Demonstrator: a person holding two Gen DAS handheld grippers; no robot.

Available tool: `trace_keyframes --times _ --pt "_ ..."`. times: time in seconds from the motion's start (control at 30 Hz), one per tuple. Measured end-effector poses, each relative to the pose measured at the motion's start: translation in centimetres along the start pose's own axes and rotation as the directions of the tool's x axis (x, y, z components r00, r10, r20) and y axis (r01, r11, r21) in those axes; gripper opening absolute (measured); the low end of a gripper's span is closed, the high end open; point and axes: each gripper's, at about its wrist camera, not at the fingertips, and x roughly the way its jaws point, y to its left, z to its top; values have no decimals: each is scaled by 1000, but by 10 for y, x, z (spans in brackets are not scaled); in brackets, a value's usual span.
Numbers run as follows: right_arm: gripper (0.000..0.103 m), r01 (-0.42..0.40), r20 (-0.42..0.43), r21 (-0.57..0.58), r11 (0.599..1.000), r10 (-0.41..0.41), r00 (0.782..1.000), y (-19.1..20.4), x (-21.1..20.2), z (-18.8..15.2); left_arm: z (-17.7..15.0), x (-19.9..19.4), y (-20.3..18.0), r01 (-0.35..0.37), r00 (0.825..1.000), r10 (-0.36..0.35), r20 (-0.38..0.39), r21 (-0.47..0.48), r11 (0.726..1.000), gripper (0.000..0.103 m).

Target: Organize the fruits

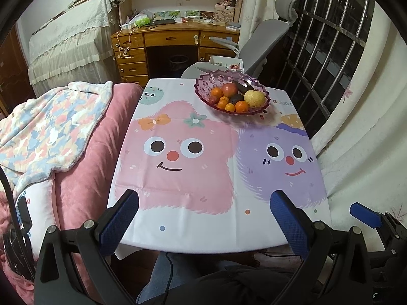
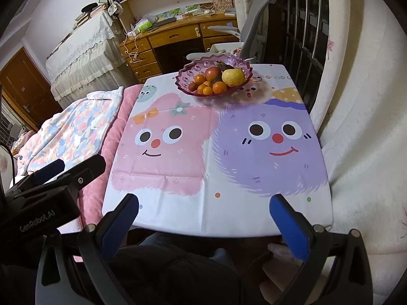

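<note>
A scalloped pink glass bowl (image 1: 203, 90) (image 2: 187, 72) stands at the far end of the table, right of centre. It holds several oranges (image 1: 241, 106) (image 2: 219, 87), a red apple (image 1: 229, 89) (image 2: 213, 73), a yellow pear (image 1: 254, 98) (image 2: 233, 77) and a dark avocado (image 1: 236, 98). My left gripper (image 1: 203, 198) hovers open over the table's near edge, nothing between its blue pads. My right gripper (image 2: 203, 202) is likewise open and empty at the near edge. Both are far from the bowl.
The table (image 1: 211, 218) wears a cartoon cloth with a pink and a purple face. A pink blanket (image 1: 84, 167) lies left, a white curtain (image 2: 361, 132) right. Behind stand a grey chair (image 1: 259, 40) and a wooden desk (image 1: 173, 40). A person's legs sit below.
</note>
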Motion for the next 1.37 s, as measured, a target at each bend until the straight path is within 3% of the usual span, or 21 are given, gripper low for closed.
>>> trace_keyframes --times 1.37 --pt "103 -10 -6 6 1000 10 1000 0 4 3 9 -1 7 -20 1000 19 7 20 1000 103"
